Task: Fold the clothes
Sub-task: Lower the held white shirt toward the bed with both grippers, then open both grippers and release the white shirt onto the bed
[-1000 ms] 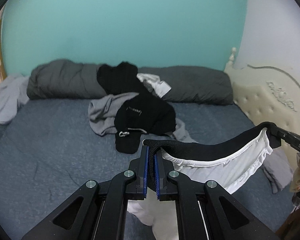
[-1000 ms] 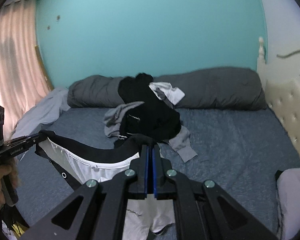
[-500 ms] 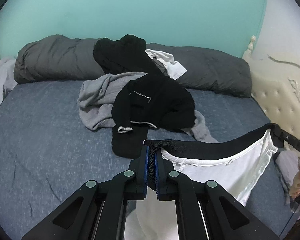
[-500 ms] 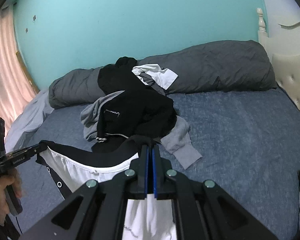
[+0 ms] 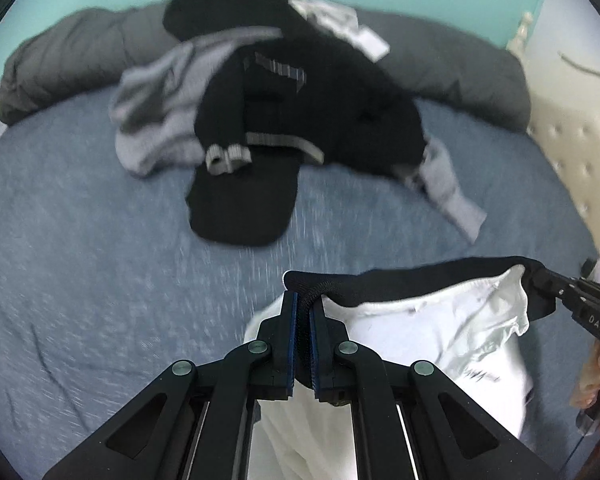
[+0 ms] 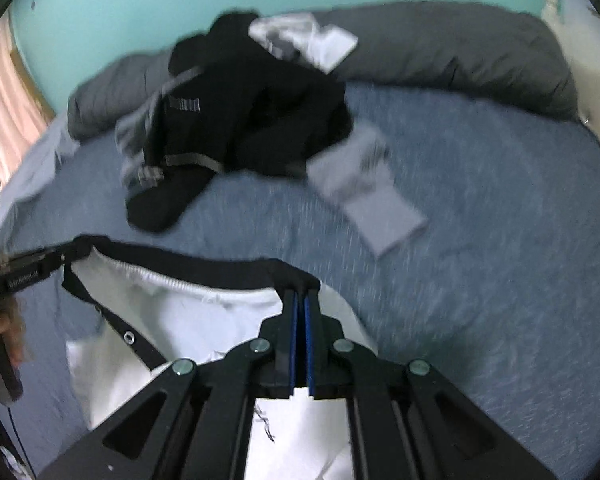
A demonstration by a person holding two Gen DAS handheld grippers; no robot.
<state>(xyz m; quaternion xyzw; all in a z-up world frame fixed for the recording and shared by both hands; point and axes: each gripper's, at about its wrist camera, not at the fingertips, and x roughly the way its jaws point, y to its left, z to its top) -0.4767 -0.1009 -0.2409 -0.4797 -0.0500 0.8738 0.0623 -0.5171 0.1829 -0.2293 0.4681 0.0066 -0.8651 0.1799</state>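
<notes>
I have the white shorts (image 5: 428, 328) stretched by their black waistband (image 6: 188, 264), my left gripper (image 5: 303, 312) pinching one end and my right gripper (image 6: 300, 304) pinching the other, legs hanging toward the blue bed (image 5: 80, 280). I judge this the laying-out step: next I must set them flat. Bare sheet lies below; the clothes pile (image 5: 292, 112) sits beyond, and the headboard (image 5: 580, 168) borders the right.

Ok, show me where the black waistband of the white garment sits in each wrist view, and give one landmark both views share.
Left wrist view: the black waistband runs from the left gripper at lower centre to the right gripper at the right edge.
Right wrist view: the waistband runs from the left gripper at the left edge to the right gripper at lower centre.
Shared landmark: the black garment pile on the bed.
</notes>
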